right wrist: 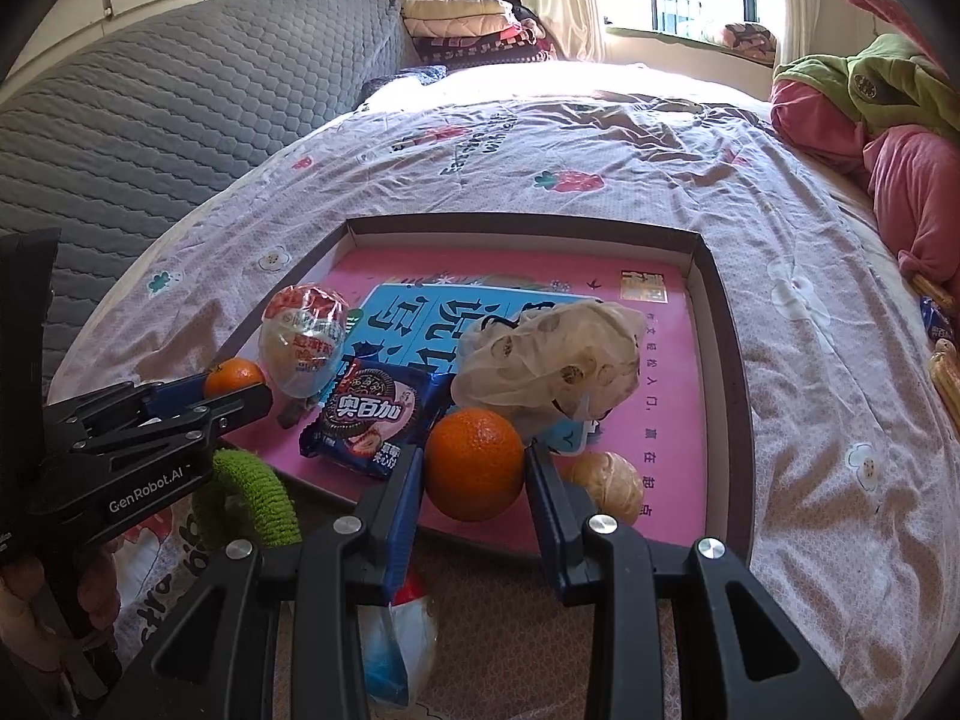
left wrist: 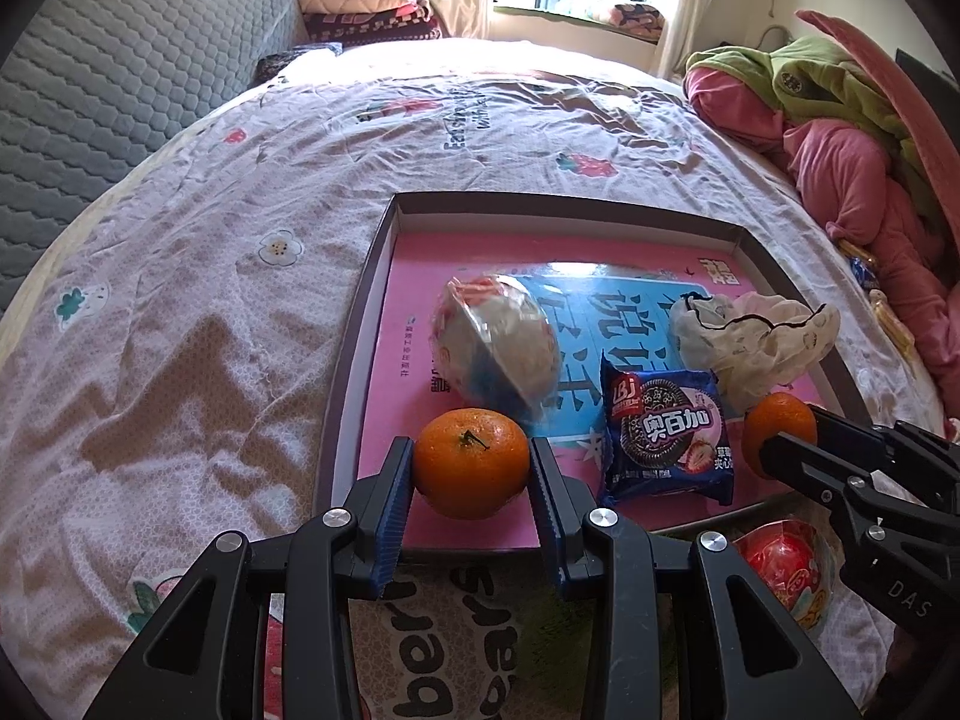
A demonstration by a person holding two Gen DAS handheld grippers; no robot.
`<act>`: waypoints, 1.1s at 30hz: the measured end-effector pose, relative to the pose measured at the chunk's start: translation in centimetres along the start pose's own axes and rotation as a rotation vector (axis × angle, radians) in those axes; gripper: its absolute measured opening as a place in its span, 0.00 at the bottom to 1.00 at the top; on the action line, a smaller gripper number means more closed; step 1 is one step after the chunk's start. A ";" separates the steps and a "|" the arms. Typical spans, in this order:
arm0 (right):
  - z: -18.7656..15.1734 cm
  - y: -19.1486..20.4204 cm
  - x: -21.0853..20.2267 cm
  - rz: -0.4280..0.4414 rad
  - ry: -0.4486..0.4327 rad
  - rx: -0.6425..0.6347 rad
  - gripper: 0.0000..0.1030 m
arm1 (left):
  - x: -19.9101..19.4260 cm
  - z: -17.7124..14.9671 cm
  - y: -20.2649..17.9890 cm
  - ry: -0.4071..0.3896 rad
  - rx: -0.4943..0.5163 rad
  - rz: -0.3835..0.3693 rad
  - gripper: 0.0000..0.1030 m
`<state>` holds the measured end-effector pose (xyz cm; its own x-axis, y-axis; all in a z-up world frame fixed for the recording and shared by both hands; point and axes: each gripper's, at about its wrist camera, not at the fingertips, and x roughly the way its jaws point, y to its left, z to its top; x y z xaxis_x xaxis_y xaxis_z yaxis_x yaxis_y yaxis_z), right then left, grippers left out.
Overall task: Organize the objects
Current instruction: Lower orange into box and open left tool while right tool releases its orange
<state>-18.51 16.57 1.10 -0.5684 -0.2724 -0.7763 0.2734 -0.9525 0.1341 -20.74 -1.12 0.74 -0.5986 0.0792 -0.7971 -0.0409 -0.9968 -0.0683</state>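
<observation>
The left tool (left wrist: 471,468) pinches an orange (left wrist: 472,462) over the near left corner of the pink-lined tray (left wrist: 354,354) on the bed (left wrist: 240,192). The right tool (right wrist: 474,471) pinches a second orange (right wrist: 474,464) at the tray's near edge, beside the blue cookie packet (right wrist: 372,414) and a crumpled bag (right wrist: 552,360)

Both grippers are built of matte black plastic, with blue ribbed pads lining the fingers (left wrist: 393,516) and round silver screws set at the joints. "GenRobot.AI" is printed in white on the left gripper (right wrist: 240,399); "DAS" is seen on the right gripper (left wrist: 786,438).
</observation>
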 end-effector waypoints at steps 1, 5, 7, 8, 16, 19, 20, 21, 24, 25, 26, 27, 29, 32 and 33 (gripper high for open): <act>0.0 0.0 0.1 0.000 0.002 0.000 0.34 | 0.0 0.0 -0.1 0.001 0.001 -0.002 0.37; 0.0 -0.1 0.8 -0.005 0.013 0.003 0.34 | 0.1 0.0 -0.4 0.002 0.008 -0.004 0.37; 0.0 -0.1 1.1 -0.009 0.017 0.006 0.34 | 0.2 -0.1 -0.3 0.003 0.009 -0.004 0.37; 0.0 -0.1 1.2 -0.009 0.019 0.006 0.34 | 0.3 -0.1 -0.3 0.004 0.007 -0.003 0.37; 0.1 0.2 1.4 -0.022 0.007 -0.004 0.34 | 0.5 -0.1 -0.4 0.008 0.007 -0.004 0.37; 0.2 0.4 1.5 -0.030 0.004 -0.014 0.34 | 0.5 -0.1 -0.6 0.009 0.010 -0.001 0.37; 0.2 0.4 1.5 -0.033 0.002 -0.018 0.34 | 0.6 -0.1 -0.6 0.009 0.011 0.001 0.37; 0.2 0.5 1.5 -0.037 0.002 -0.023 0.34 | 0.6 -0.1 -0.7 0.010 0.014 0.003 0.37; 0.3 0.9 1.6 -0.047 0.000 -0.049 0.34 | 0.7 -0.1 -0.8 0.012 0.018 0.005 0.37; 0.3 1.0 1.6 -0.050 -0.001 -0.056 0.34 | 0.8 -0.2 -0.7 0.013 0.018 0.006 0.37; 0.3 1.0 1.5 -0.053 -0.001 -0.061 0.34 | 0.8 -0.2 -0.7 0.015 0.019 0.007 0.37; 0.2 1.0 1.5 -0.054 0.000 -0.064 0.35 | 0.8 -0.2 -0.7 0.018 0.019 0.007 0.37; 0.2 1.0 1.5 -0.053 0.002 -0.062 0.35 | 0.9 -0.2 -0.6 0.022 0.016 0.008 0.37; 0.2 1.0 1.4 -0.051 0.007 -0.063 0.35 | 1.0 -0.2 -0.6 0.027 0.015 0.007 0.37; 0.2 1.0 1.4 -0.051 0.009 -0.063 0.35 | 0.9 -0.2 -0.6 0.027 0.015 0.006 0.37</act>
<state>-19.18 15.24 0.25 -0.5759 -0.2225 -0.7867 0.2930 -0.9545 0.0555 -21.14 -0.47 -0.08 -0.5773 0.0732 -0.8133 -0.0493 -0.9973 -0.0548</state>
